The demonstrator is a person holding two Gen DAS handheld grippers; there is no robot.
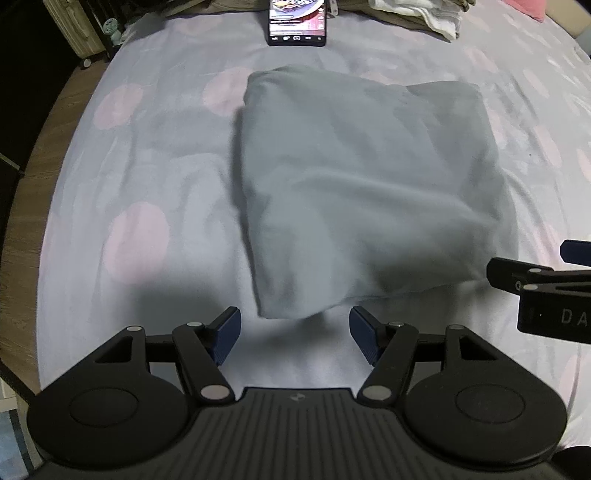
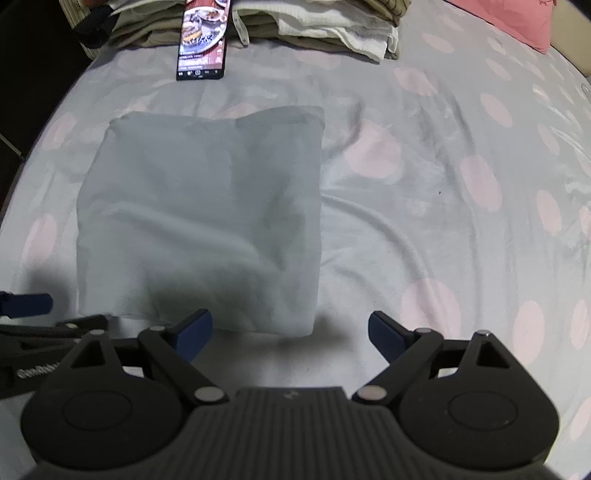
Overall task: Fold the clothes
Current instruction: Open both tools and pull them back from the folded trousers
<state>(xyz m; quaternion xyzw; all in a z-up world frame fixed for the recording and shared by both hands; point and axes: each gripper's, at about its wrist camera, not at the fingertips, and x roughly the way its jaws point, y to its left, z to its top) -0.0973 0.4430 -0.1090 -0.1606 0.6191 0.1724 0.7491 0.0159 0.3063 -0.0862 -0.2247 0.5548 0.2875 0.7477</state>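
Observation:
A grey garment [image 1: 362, 184] lies folded into a thick square on the dotted bed sheet [image 1: 147, 166]. My left gripper [image 1: 295, 326] hangs just above the sheet at the fold's near left corner, open, its blue pads holding nothing. In the right wrist view the same garment [image 2: 207, 214] fills the centre left. My right gripper [image 2: 291, 326] stands wide open over its near right corner, with nothing between the fingers. Each gripper shows at the edge of the other's view: the right gripper [image 1: 535, 262] and the left gripper [image 2: 59, 312].
A lit phone [image 2: 201, 48] lies on the sheet beyond the garment. Behind it is a stack of folded clothes [image 2: 325, 33]. A pink pillow [image 2: 517, 22] sits at the far right. A pale suitcase [image 1: 74, 29] stands on the wooden floor [image 1: 29, 192] past the bed's left edge.

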